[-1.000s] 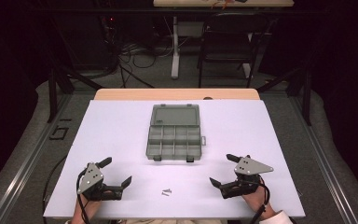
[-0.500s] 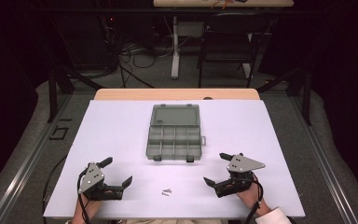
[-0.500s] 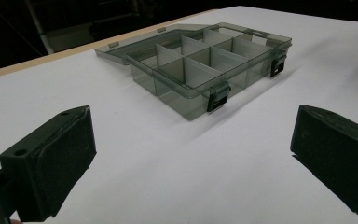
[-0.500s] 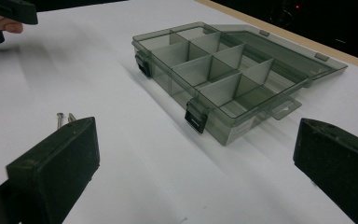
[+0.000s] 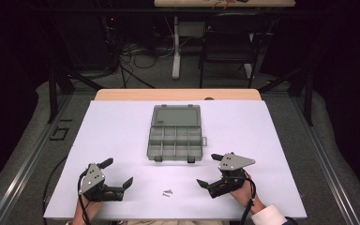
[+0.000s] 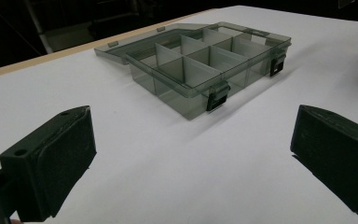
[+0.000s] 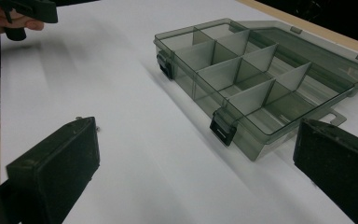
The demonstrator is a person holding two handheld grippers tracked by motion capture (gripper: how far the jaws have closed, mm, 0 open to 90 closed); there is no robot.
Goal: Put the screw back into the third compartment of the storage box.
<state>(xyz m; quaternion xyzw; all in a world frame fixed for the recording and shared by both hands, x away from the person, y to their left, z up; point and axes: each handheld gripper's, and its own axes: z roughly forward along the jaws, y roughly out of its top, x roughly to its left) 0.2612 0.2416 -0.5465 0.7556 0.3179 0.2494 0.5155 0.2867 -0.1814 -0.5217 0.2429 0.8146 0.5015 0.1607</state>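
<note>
A smoky clear compartment box [image 5: 175, 140] lies open at the table's middle, its lid [image 5: 176, 115] folded flat behind it and its dividers bare. Two small screws [image 5: 168, 192] lie on the white table [image 5: 281, 140] near the front edge, between my grippers. My left gripper [image 5: 118, 172] rests open at the front left, nothing between its jaws. My right gripper [image 5: 207, 169] is open at the front right, angled toward the screws. The left gripper view looks past the open left gripper [image 6: 193, 144] at the box [image 6: 205, 60]. In the right gripper view the box [image 7: 261, 74] lies ahead of the open right gripper [image 7: 196, 158].
A tan strip of the table's far edge [image 5: 178, 94] shows beyond the white sheet. A dark chair [image 5: 229, 42] and floor cables [image 5: 131, 56] lie behind the table. The left gripper [image 7: 23, 9], held in a hand, appears at the top left of the right gripper view.
My right gripper has shifted left, closer to the screws and the box's front corner. The left gripper and the box have not moved.
</note>
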